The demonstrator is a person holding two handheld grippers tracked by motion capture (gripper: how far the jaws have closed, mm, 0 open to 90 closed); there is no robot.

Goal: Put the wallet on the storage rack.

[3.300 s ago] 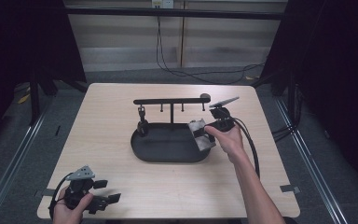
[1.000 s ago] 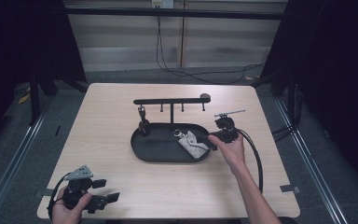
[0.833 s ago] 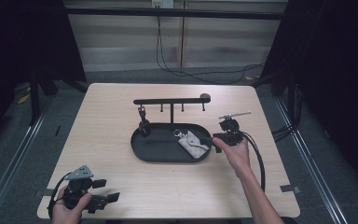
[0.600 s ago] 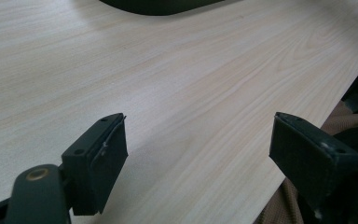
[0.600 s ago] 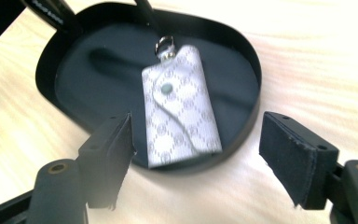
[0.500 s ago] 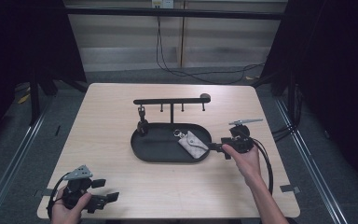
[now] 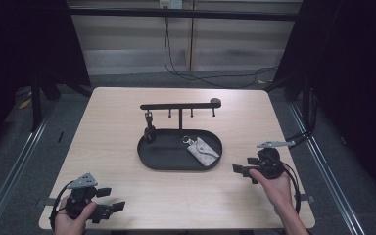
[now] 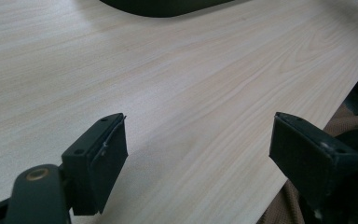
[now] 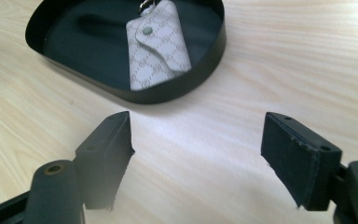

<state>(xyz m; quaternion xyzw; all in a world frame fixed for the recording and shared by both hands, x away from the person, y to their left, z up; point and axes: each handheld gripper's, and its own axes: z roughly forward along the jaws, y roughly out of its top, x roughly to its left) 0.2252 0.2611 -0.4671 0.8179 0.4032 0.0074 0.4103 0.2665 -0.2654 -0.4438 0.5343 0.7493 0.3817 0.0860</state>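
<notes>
In the middle of the high view a black oval tray (image 7: 156, 156) stands on the light wooden desk (image 7: 107, 122), and a small grey key pouch (image 7: 203, 149) lies inside the right half of this tray. The long axis of the pouch goes diagonally in the high view, from upper left to lower right; the end with the metal ring (image 7: 187, 141) points to the upper left, toward the black rack (image 7: 180, 105) that rises from the back of the tray. In the right gripper view the pouch (image 9: 156, 44) lies in the upper middle of the frame, with its snap flap folded over the front. Its surface has a repeated small pattern, but no letters or brand can be read. The right gripper (image 7: 245, 170) is at the lower right of the high view, just beside the tray, and its fingers (image 9: 107, 149) are wide apart and hold nothing. The left gripper (image 7: 108, 199) is at the lower left corner of the desk, well apart from the tray; its fingers (image 8: 98, 161) are also spread wide over bare wood, with nothing between them.
</notes>
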